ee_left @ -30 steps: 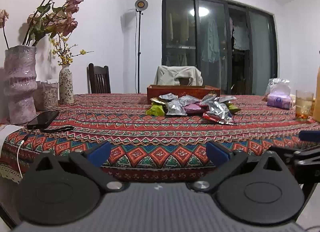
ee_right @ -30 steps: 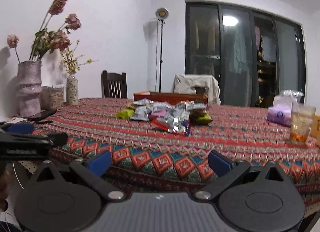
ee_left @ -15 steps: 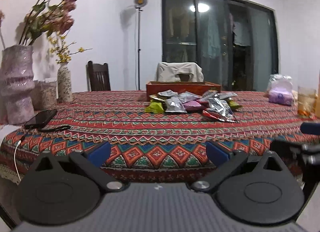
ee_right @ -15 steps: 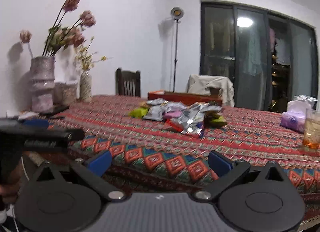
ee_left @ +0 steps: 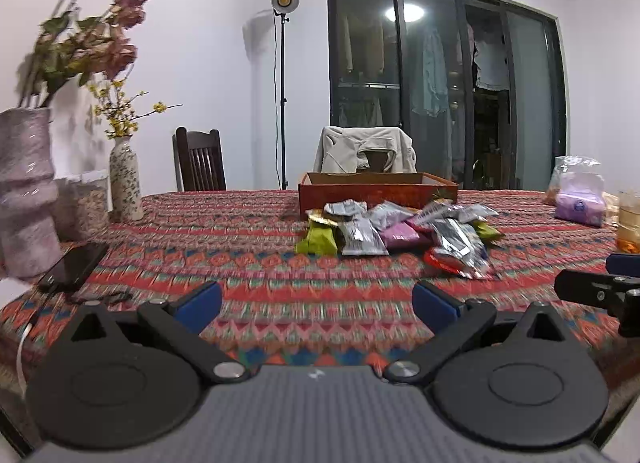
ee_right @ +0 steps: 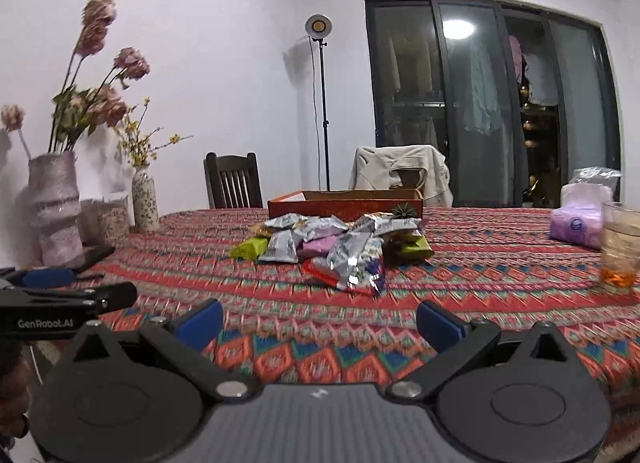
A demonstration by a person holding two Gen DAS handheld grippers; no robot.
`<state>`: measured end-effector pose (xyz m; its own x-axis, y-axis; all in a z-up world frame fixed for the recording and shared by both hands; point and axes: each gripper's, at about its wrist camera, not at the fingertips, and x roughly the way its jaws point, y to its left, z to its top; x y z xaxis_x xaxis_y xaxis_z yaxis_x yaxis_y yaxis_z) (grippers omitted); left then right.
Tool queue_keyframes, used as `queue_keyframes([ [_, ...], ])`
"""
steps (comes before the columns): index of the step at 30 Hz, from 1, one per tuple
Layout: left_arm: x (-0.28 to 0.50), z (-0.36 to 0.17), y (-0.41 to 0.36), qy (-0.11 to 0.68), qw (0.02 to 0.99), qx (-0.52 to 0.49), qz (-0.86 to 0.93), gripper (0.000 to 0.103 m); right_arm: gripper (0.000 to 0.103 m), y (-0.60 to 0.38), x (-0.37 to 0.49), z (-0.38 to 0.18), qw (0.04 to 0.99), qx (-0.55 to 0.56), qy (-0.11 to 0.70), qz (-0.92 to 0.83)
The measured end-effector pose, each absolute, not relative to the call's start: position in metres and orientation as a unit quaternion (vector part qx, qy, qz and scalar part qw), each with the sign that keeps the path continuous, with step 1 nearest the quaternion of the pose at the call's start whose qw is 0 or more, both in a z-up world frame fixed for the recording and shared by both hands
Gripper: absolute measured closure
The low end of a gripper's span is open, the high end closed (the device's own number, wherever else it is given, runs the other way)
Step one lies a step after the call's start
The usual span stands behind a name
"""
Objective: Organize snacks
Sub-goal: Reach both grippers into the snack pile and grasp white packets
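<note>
A pile of snack packets, silver, green, purple and red, lies mid-table on the patterned cloth. Behind it stands an open reddish-brown box. My left gripper hovers open over the near part of the table, well short of the pile, nothing between its blue pads. My right gripper is also open and empty, facing the pile from the near side. Each gripper shows at the edge of the other's view.
Two vases with flowers and a phone occupy the left side. A glass of drink and a purple tissue pack sit at the right. Chairs stand behind the table.
Both grippers have moved forward toward the table, so the snack pile and box look larger and nearer. Both stayed open.
</note>
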<state>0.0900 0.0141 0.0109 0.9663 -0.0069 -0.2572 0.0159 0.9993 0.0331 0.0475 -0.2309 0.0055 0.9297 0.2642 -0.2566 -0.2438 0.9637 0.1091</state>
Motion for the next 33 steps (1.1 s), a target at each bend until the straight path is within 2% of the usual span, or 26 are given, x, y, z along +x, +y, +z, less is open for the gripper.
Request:
queue_keyframes([
  [10, 0.210, 0.018, -0.003, 0.175, 0.984, 0.028, -0.007, 0.000, 0.002, -0.261, 0.189, 0.006, 0.972, 0.052, 0.201, 0.108],
  [15, 0.264, 0.017, -0.011, 0.215, 0.976, 0.029, -0.015, 0.000, 0.017, -0.271, 0.243, 0.005, 0.967, 0.056, 0.226, 0.107],
  [18, 0.290, 0.019, -0.016, 0.225, 0.973, 0.034, -0.032, 0.000, 0.019, -0.275, 0.268, 0.005, 0.964, 0.056, 0.237, 0.110],
  [22, 0.329, 0.016, -0.020, 0.255, 0.965, 0.041, -0.033, 0.009, 0.022, -0.275, 0.299, 0.004, 0.962, 0.055, 0.242, 0.114],
  [24, 0.347, 0.013, -0.019, 0.279, 0.959, 0.032, -0.040, 0.013, 0.028, -0.276, 0.313, 0.002, 0.959, 0.058, 0.249, 0.118],
  [33, 0.389, 0.023, -0.016, 0.280, 0.958, 0.044, -0.038, 0.014, 0.028, -0.265, 0.350, 0.013, 0.961, 0.022, 0.249, 0.119],
])
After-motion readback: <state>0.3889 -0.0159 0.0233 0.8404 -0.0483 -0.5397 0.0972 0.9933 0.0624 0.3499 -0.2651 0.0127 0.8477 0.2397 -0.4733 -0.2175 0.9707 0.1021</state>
